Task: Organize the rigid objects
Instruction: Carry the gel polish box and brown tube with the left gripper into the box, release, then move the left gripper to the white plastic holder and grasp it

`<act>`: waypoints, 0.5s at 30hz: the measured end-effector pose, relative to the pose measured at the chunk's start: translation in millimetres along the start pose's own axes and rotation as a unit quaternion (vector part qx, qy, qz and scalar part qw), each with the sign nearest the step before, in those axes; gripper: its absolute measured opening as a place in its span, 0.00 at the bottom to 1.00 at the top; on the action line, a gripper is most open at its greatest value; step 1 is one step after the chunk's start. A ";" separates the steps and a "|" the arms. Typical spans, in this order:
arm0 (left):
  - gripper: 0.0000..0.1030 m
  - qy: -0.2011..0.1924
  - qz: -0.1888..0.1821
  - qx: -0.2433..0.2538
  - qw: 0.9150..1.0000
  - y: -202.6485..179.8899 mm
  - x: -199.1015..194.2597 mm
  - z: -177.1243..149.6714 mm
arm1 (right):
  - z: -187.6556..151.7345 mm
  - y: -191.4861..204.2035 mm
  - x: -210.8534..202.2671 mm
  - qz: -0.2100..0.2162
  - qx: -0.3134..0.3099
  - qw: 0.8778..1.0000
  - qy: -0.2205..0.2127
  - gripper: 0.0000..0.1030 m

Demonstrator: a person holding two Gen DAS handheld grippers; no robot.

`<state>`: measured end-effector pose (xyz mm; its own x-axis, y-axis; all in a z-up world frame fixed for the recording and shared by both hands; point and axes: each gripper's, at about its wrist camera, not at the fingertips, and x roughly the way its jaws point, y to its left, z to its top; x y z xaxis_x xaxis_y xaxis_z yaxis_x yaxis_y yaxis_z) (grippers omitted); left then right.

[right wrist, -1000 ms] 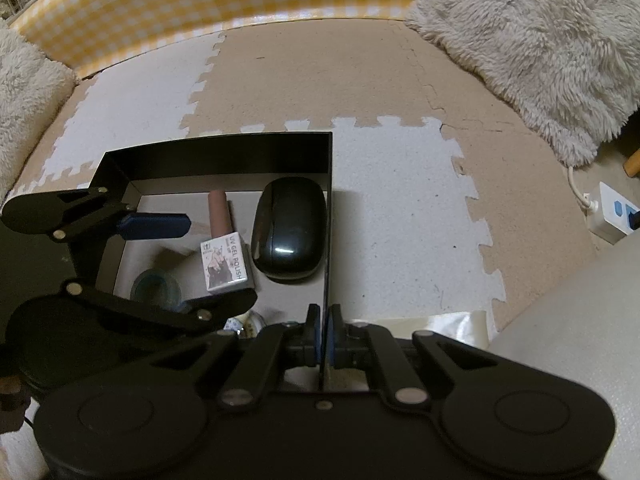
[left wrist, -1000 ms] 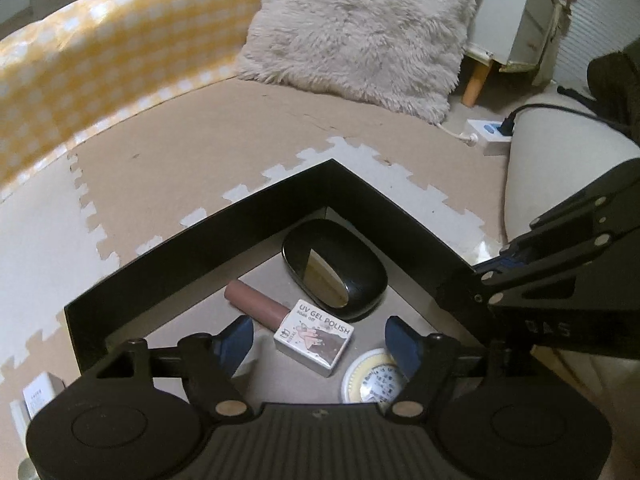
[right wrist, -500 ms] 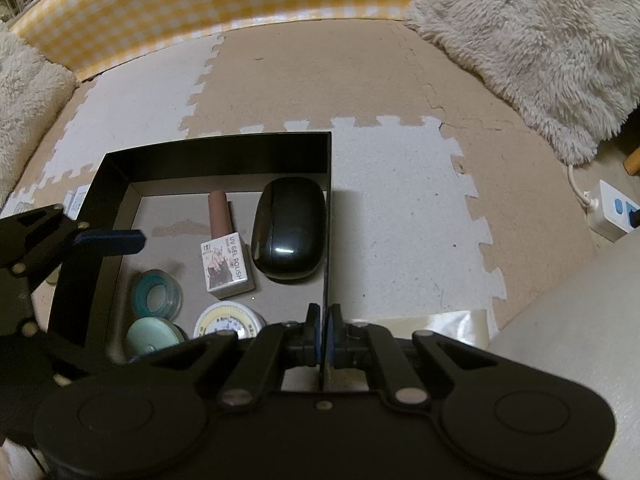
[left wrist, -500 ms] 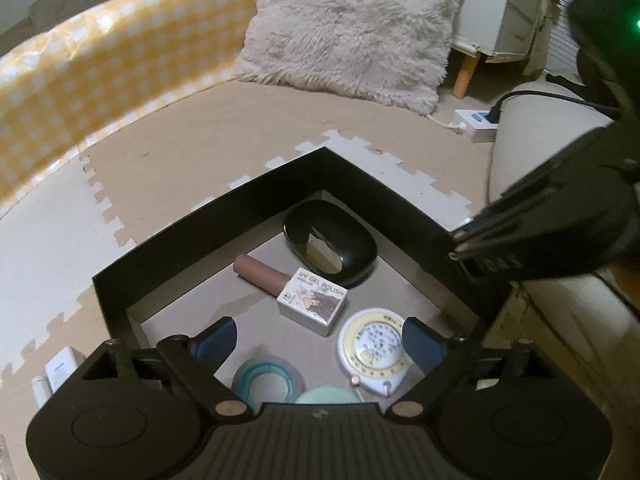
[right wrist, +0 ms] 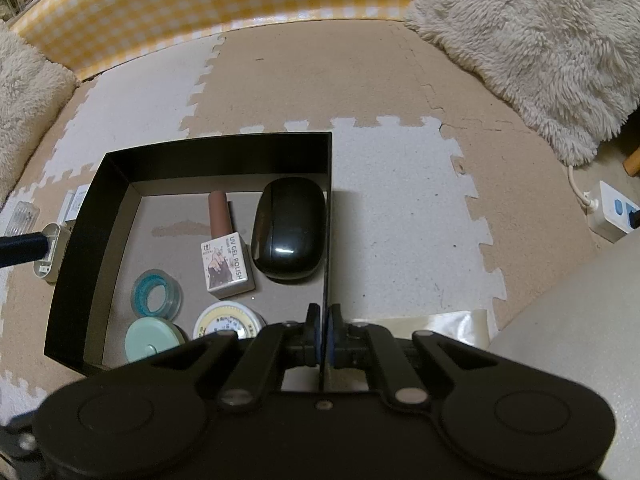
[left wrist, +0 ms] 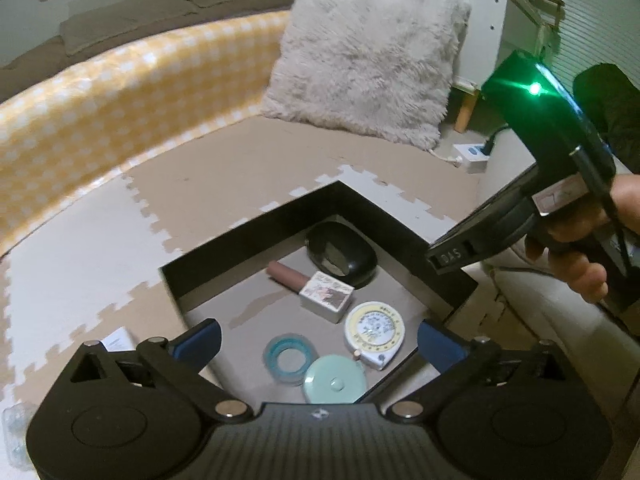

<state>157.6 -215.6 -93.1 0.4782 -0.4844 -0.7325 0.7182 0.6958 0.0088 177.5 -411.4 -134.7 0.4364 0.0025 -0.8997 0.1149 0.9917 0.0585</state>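
Note:
A black open box (right wrist: 224,148) sits on the foam mat and holds a black oval case (right wrist: 290,228), a gel polish bottle (right wrist: 226,256), a blue tape roll (right wrist: 156,294), a mint round disc (right wrist: 150,344) and a yellow round tape measure (right wrist: 228,322). My right gripper (right wrist: 324,332) is shut on the box's right wall. My left gripper (left wrist: 318,342) hovers above the near corner of the box (left wrist: 360,208); its jaws are opening wide with nothing between them. Below it lie the disc (left wrist: 334,384), roll (left wrist: 288,358) and tape measure (left wrist: 374,328).
A hand (left wrist: 580,256) holds the right gripper at the box's right side. Small white items (right wrist: 50,252) lie left of the box. A fluffy cushion (right wrist: 532,48), a yellow checked bumper (right wrist: 200,4) and a power strip (right wrist: 616,212) border the mat.
My left gripper has drawn back and up out of the box while its jaws spread wider. The mint disc and blue roll have come into view. The right gripper has stayed put.

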 end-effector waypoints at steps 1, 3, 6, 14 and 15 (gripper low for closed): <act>1.00 -0.002 0.004 -0.003 1.000 1.4 -4.2 -1.2 | 0.1 0.1 0.0 0.000 0.000 1.000 0.000 0.04; 1.00 -0.008 0.012 -0.014 1.000 6.2 -12.9 -4.8 | 0.0 0.0 0.0 0.000 -0.001 1.000 0.000 0.04; 1.00 -0.019 0.026 -0.031 0.999 14.5 -24.4 -8.4 | 0.0 0.0 0.0 0.000 0.000 1.000 0.000 0.04; 1.00 -0.041 0.079 -0.099 0.991 55.5 -40.8 -19.0 | -0.3 0.3 -0.1 -0.002 -0.002 1.000 0.000 0.04; 1.00 -0.041 0.088 -0.110 0.989 62.2 -41.1 -21.3 | -0.4 0.4 -0.1 -0.001 -0.001 1.000 0.000 0.04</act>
<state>171.8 -141.1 -76.9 0.6326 -0.3803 -0.6747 0.4966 0.8677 -0.0235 177.2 -410.9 -134.8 0.4359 -0.0004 -0.9000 0.1136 0.9920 0.0546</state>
